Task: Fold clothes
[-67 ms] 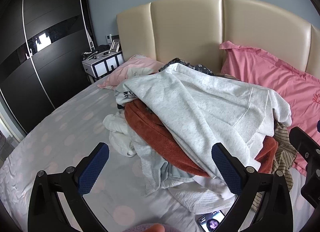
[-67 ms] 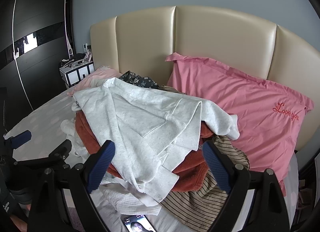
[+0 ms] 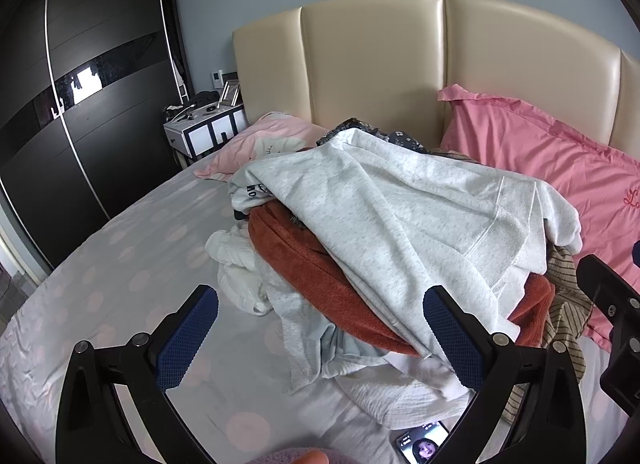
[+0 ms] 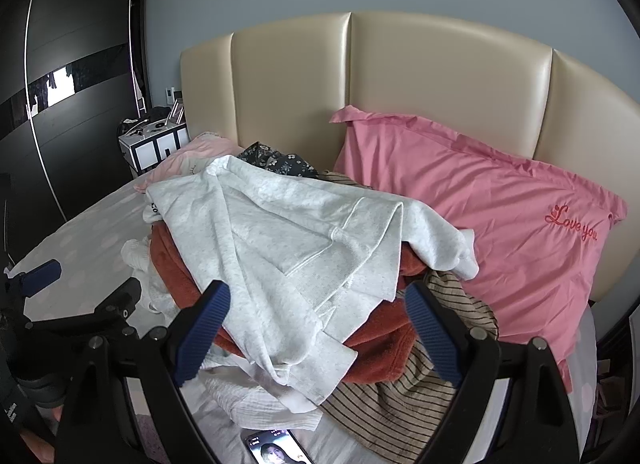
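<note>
A heap of clothes lies on the bed: a pale grey sweatshirt (image 3: 404,215) (image 4: 288,232) drapes over a rust-red fleece garment (image 3: 304,264) (image 4: 384,344), with white pieces (image 3: 236,264) at the left and a beige striped garment (image 4: 400,400) (image 3: 568,300) at the right. My left gripper (image 3: 320,338) hovers open in front of the heap, nothing between its blue pads. My right gripper (image 4: 316,336) is open too, hanging just short of the sweatshirt's near hem. In the right wrist view the left gripper (image 4: 80,296) shows at the left edge.
A lit phone (image 3: 424,444) (image 4: 276,448) lies on the sheet near the heap's front. A pink pillow (image 4: 480,215) leans on the cream headboard (image 3: 380,63); a paler pillow (image 3: 264,139) is at left. A nightstand (image 3: 204,131) and dark wardrobe (image 3: 80,103) stand beyond the dotted sheet (image 3: 120,264).
</note>
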